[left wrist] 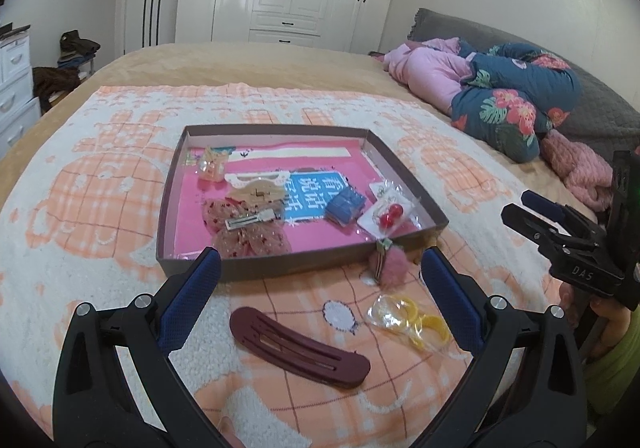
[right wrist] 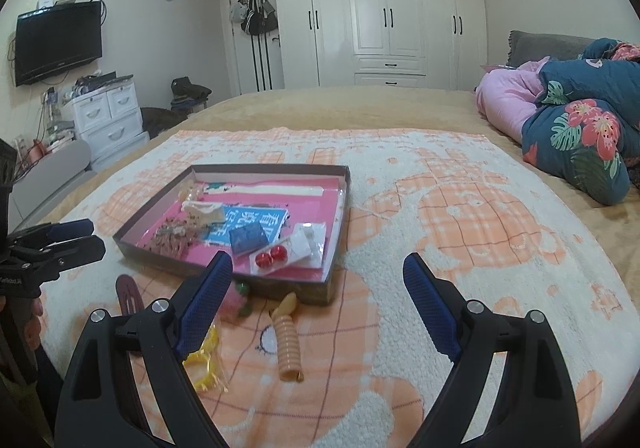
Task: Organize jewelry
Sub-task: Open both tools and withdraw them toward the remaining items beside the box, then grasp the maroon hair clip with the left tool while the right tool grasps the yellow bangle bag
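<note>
Left wrist view looks down between the left tongs [left wrist: 320, 268], spread wide with nothing between their blue pads, toward a shallow brown cardboard tray with a pink floor [left wrist: 404, 184] set on an orange-and-white plush blanket [left wrist: 100, 208] over the bed. The tray serves as the collecting place: a sequinned pink bow clip [left wrist: 244, 232], a blue folded packet [left wrist: 345, 207] and a carded pair of red bead earrings [left wrist: 390, 211] already lie inside. Still outside, near its front wall, wait a long maroon plastic hair clip [left wrist: 300, 348], a bagged yellow ring-shaped piece [left wrist: 408, 320] and a pink fluffy pom-pom charm [left wrist: 390, 268] touching the wall. Right wrist view adds a ribbed peach-coloured clip [right wrist: 289, 340] lying just beside the tray's corner. The right tongs [right wrist: 318, 268] also gape, released and holding nothing, probably readied wide because the loose pieces are flat and lie low on soft pile.
</note>
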Motion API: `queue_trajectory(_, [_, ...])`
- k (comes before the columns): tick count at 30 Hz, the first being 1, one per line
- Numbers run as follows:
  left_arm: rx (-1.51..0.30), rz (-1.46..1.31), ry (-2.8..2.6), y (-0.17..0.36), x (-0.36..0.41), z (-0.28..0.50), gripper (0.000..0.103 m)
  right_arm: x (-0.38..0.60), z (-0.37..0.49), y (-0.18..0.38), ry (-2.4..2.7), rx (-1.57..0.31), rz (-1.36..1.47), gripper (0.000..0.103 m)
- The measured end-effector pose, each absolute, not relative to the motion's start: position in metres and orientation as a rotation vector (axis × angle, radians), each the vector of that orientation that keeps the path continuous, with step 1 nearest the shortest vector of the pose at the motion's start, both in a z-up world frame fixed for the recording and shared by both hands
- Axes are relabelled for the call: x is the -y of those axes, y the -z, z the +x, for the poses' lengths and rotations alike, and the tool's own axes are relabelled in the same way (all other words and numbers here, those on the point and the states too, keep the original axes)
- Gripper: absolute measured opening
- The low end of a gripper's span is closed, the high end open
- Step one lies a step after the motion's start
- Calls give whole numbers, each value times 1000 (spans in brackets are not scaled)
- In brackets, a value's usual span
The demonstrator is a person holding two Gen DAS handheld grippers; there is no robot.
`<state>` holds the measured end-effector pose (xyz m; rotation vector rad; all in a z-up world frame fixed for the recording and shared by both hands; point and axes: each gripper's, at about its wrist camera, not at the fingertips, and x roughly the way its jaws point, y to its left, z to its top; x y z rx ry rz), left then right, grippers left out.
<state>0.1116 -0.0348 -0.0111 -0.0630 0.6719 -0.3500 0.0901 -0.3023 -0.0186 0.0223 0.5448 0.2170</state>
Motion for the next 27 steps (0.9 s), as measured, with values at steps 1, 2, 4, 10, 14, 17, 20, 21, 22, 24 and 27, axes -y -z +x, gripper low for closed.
queue_trajectory(1, [-678,-61,350,13,35,111,92,302,87,21,-223,-552,22,85])
queue_trajectory(2, [-684,-58,348,15,35,110,92,301,85,22,-227,-557,20,85])
queue_trajectory(4, [-697,-45,339,20,34,108,92,299,81,25,-236,-566,12,85])
queue_trajectory(10, [-728,-30,313,29,26,103,92,291,70,33,-267,-587,-11,85])
queue_trajectory(14, [-745,-27,299,36,20,100,92,284,67,36,-288,-595,-24,85])
queue_trajectory(17, [-764,-31,293,41,15,99,92,279,65,38,-305,-601,-33,85])
queue_trajectory(20, [-791,-38,291,49,12,99,92,272,64,40,-322,-608,-40,85])
queue_trajectory(21, [-796,-40,292,51,11,99,92,271,64,40,-328,-610,-43,85])
queue_trajectory(22, [-805,-43,296,53,11,99,92,268,62,41,-336,-613,-50,85])
queue_trajectory(24, [-830,-68,308,59,9,101,92,262,61,44,-353,-618,-64,85])
queue_trajectory(27, [-846,-76,315,64,7,101,92,254,59,46,-379,-629,-80,84])
